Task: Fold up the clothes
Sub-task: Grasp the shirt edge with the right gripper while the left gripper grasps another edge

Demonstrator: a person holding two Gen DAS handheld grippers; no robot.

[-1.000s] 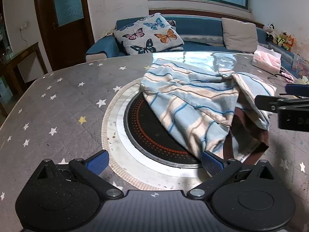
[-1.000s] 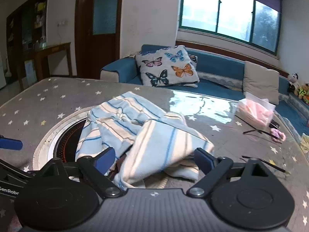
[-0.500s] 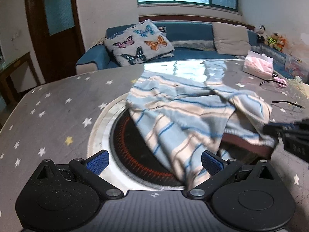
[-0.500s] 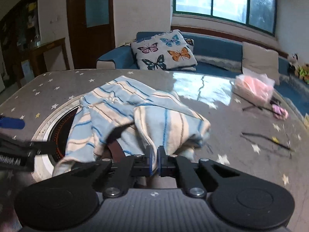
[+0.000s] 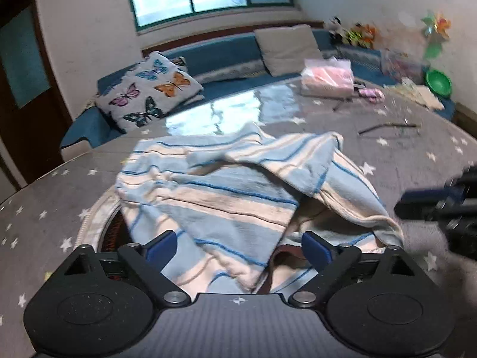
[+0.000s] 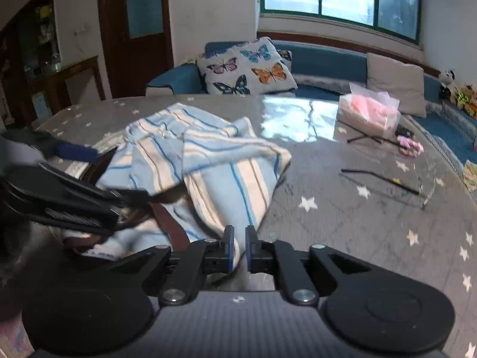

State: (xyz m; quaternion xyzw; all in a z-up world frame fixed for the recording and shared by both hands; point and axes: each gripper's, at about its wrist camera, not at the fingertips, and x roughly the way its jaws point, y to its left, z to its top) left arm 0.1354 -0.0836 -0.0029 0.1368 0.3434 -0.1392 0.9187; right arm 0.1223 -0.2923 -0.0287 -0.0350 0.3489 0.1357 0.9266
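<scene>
A grey star-patterned counter carries a crumpled striped garment over a round inset burner, a pink tissue pack and a thin black rod.

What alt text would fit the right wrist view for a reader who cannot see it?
The right gripper, fingers nearly together, pinches the near edge of a crumpled blue-and-cream striped garment on a grey star-print table. The left gripper reaches in from the left over the cloth. Behind are a blue sofa and butterfly cushion.
</scene>
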